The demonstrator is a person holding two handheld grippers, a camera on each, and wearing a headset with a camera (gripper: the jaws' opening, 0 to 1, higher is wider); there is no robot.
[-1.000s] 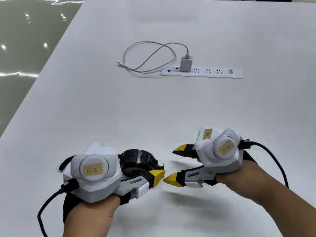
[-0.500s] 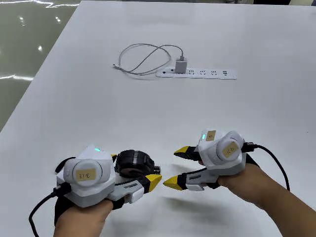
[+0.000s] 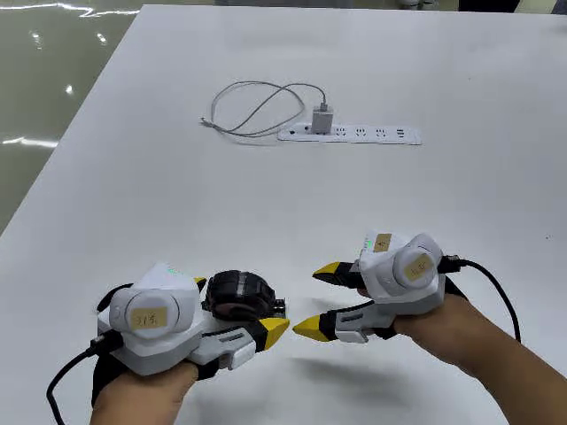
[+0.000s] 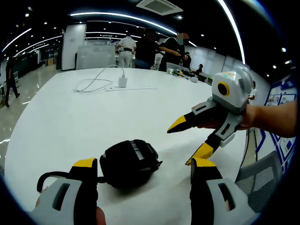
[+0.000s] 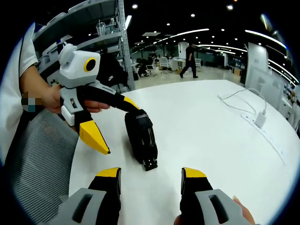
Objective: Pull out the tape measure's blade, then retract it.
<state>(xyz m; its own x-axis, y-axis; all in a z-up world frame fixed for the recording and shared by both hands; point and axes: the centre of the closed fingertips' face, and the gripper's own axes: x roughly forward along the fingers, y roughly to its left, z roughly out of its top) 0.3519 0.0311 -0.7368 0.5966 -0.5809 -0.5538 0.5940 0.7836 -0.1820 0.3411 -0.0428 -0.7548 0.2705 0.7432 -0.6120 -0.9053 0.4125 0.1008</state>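
A black tape measure [image 3: 237, 297] lies on the white table [image 3: 266, 204], blade retracted. My left gripper [image 3: 239, 308] is open around it, one yellow fingertip beyond it and one nearer me, not clamped. In the left gripper view the tape measure [image 4: 129, 161] sits between the wide-apart jaws of the left gripper [image 4: 144, 165], closer to the left finger. My right gripper [image 3: 314, 299] is open just right of the tape measure, tips pointing at it. In the right gripper view the tape measure [image 5: 140, 136] stands on edge ahead of the right gripper [image 5: 151, 173].
A white power strip [image 3: 350, 135] with a plugged charger [image 3: 320, 118] and a looped grey cable [image 3: 257, 106] lies farther back. The table's left edge [image 3: 66, 150] drops to a shiny floor. People stand beyond the far end of the table [image 4: 126, 49].
My left gripper has drawn back slightly toward me with its jaws a little wider. The tape measure and the right gripper stay where they were; the head camera shifted a little.
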